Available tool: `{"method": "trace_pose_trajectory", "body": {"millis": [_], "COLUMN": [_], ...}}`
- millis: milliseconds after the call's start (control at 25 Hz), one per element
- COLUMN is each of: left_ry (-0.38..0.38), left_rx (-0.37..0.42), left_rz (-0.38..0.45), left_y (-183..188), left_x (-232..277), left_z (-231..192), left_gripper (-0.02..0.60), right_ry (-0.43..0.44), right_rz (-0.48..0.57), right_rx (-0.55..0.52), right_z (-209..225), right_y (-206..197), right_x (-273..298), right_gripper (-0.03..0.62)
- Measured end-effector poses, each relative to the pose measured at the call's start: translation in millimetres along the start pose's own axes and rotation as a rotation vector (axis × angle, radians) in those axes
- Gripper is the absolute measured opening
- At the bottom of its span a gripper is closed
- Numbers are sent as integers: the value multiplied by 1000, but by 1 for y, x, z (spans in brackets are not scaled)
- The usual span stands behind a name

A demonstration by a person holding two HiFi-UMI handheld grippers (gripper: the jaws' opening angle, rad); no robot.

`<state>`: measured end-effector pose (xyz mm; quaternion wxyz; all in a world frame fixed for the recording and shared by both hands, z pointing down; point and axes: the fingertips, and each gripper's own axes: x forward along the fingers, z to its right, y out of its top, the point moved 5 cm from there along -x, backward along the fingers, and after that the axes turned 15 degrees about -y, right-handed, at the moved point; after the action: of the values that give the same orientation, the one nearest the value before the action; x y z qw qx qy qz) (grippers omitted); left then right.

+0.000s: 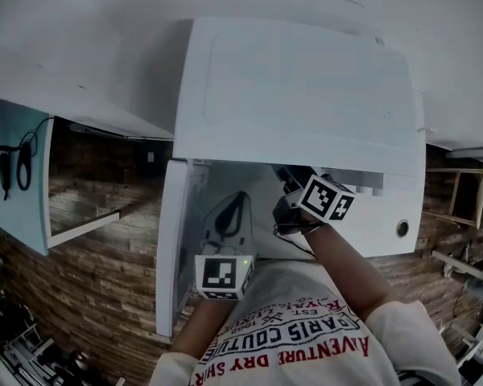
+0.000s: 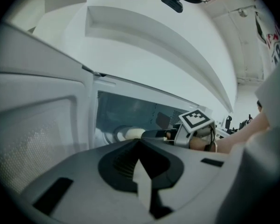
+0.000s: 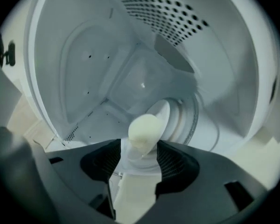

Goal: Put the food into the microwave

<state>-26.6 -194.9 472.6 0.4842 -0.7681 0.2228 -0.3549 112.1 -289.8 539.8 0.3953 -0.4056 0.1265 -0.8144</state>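
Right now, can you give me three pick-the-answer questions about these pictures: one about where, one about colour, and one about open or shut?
1. Where does the right gripper reach?
A. into the microwave
B. under a table
C. into a drawer

2. What colour is the food between its jaws?
A. bright red
B. pale cream
C. dark green

3. How is the microwave door?
A. shut
B. taken off
C. swung open

Answers:
1 A, because the right gripper view looks straight at the white inside walls with their vent holes.
2 B, because the round lump looks pale cream against the dark jaws.
3 C, because the door stands out to the left in the head view and the inside shows.
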Motion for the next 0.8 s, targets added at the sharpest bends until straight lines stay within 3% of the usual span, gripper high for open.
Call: {"method": "trace_pose_trajectory", "body": {"millis": [200,280,640,800], "left_ry": [-2,1,17,20], "left_rx": [-11,-15,6,9], "left_rz": [4,4,9,12], "left_y": [1,0,4,5], "left_x": [0,-1,-5,-6], "left_z": [-2,-3,-7,-8], "left_gripper": [3,3,3,3], "right_ry": [-151,-190,-315,-361], "right_rz": [-30,-45,-193,-258], "right_rx": [-482,-605,-877,-936], "right_z": [-2,-1,5,9], "right_y": [-6,-10,-12,-15], "right_x": [-1,-2,-5,-10], "right_gripper": [257,262,267,264]}}
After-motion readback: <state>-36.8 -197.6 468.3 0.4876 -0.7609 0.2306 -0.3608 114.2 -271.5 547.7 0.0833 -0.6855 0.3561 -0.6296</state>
